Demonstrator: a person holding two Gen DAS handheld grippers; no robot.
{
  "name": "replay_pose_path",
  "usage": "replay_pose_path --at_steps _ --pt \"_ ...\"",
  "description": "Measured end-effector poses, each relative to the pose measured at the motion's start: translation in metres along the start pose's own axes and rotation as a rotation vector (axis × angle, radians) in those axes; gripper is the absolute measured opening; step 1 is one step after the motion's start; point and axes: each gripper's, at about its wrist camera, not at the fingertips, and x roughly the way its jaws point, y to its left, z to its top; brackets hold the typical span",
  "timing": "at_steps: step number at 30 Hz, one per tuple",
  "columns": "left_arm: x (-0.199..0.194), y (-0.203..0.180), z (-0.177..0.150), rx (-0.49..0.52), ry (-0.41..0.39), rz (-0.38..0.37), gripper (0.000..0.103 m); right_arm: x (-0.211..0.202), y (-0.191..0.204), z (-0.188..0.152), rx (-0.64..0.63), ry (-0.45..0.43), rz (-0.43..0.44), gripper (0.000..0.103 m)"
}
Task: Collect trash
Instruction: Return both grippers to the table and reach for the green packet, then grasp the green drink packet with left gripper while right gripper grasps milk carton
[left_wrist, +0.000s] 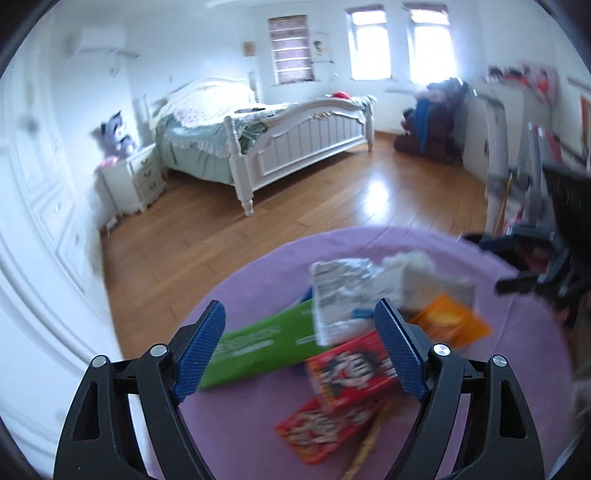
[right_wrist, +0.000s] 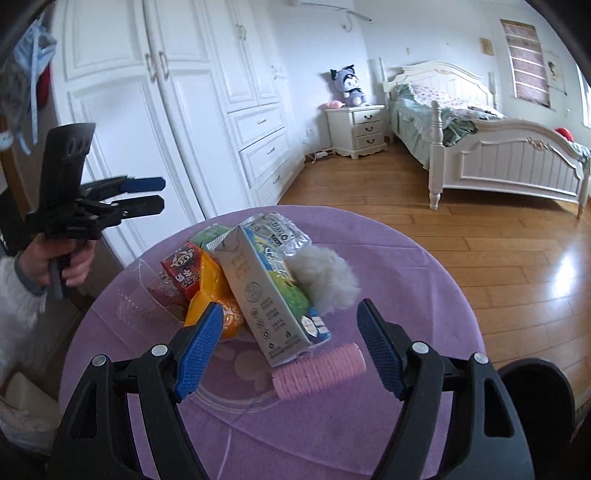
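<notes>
the trash pile (right_wrist: 255, 280) lay mid-frame on the purple table (right_wrist: 424, 295). the right gripper (right_wrist: 290, 325) hung wide open and empty above the milk carton (right_wrist: 271, 295); the left gripper (left_wrist: 299, 332) likewise. a careless grab risked rolling the pink roller (right_wrist: 319, 369) off.
</notes>
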Motion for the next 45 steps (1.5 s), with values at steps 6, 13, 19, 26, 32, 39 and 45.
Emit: replay_pose_path --at_steps 6,13,19,26,32,39,45 --pt "0.059 0.042 -0.023 0.301 0.145 -0.090 0.089 0.031 0.007 0.008 -0.041 0.092 -0.019 0.063" --pt "0.112 0.068 -0.029 0.358 0.211 -0.224 0.087 0.047 0.013 0.005 -0.065 0.151 -0.026 0.061" --pt "0.123 0.058 -0.033 0.300 0.215 -0.253 0.054 0.053 0.021 0.005 -0.071 0.169 -0.029 0.055" --pt "0.104 0.064 -0.042 0.093 0.213 -0.265 0.015 0.046 0.025 0.003 -0.015 0.158 -0.034 0.051" --pt "0.065 0.064 -0.051 -0.095 0.184 -0.257 0.013 0.060 0.032 0.009 0.017 0.195 -0.047 0.062" --pt "-0.004 0.033 -0.055 -0.296 0.063 -0.257 0.013 0.042 0.027 0.014 0.066 0.131 -0.018 0.025" --pt "-0.052 -0.013 -0.037 -0.366 -0.046 -0.281 0.013 0.026 0.012 0.009 0.148 0.091 0.028 0.018"
